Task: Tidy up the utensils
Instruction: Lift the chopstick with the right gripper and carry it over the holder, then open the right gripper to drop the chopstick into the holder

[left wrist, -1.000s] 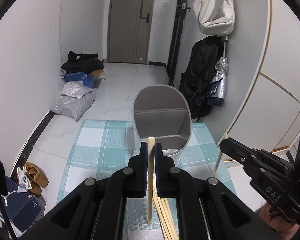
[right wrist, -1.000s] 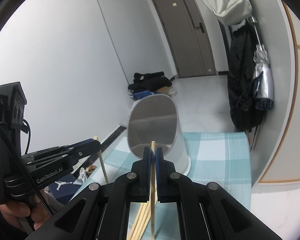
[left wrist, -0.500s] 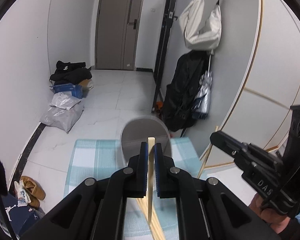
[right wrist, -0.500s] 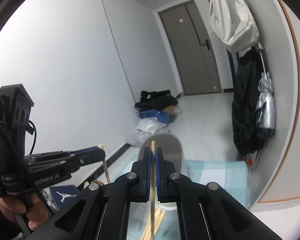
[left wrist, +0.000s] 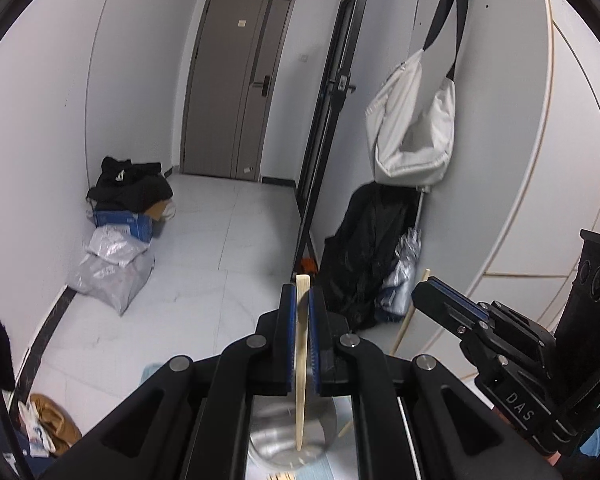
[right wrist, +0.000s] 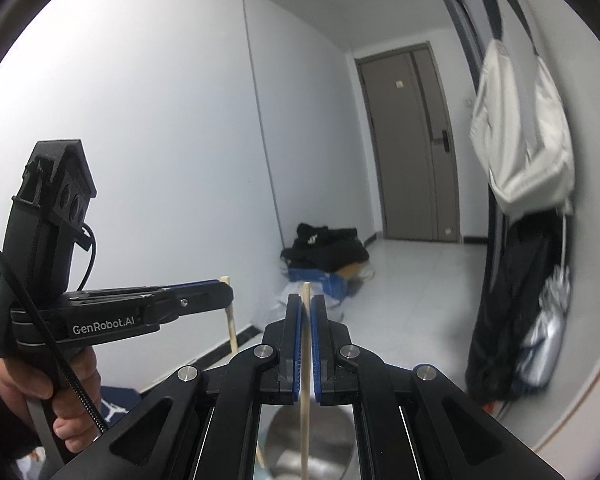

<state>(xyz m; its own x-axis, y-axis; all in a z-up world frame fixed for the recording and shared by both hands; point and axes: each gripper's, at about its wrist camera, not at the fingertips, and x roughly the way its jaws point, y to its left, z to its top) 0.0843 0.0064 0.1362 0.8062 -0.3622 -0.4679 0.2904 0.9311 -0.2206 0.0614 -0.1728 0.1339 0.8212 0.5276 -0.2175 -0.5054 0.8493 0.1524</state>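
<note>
My left gripper (left wrist: 301, 292) is shut on a pale wooden chopstick (left wrist: 301, 364) that hangs upright, its tip over the grey utensil holder (left wrist: 278, 436) low in the left wrist view. My right gripper (right wrist: 306, 300) is shut on a second, thinner chopstick (right wrist: 305, 400), also upright above the holder (right wrist: 328, 440). Each gripper shows in the other's view: the right gripper (left wrist: 428, 292) at the right with its chopstick (left wrist: 408, 316), the left gripper (right wrist: 224, 294) at the left with its chopstick (right wrist: 231, 322), held by a hand (right wrist: 60, 396). Loose chopsticks (left wrist: 280, 477) lie below the holder.
A blue checked mat (left wrist: 152, 372) lies under the holder. Bags and a blue box (left wrist: 120, 248) sit by the left wall, shoes (left wrist: 48, 424) nearer. A white bag (left wrist: 412, 128), black coat (left wrist: 368, 248) and umbrella (left wrist: 404, 268) hang on the right wall. A door (left wrist: 236, 92) is at the far end.
Both grippers have risen with their chopsticks still pinched. The holder and mat have slid down to the bottom edge of both views, and more of the walls and door shows.
</note>
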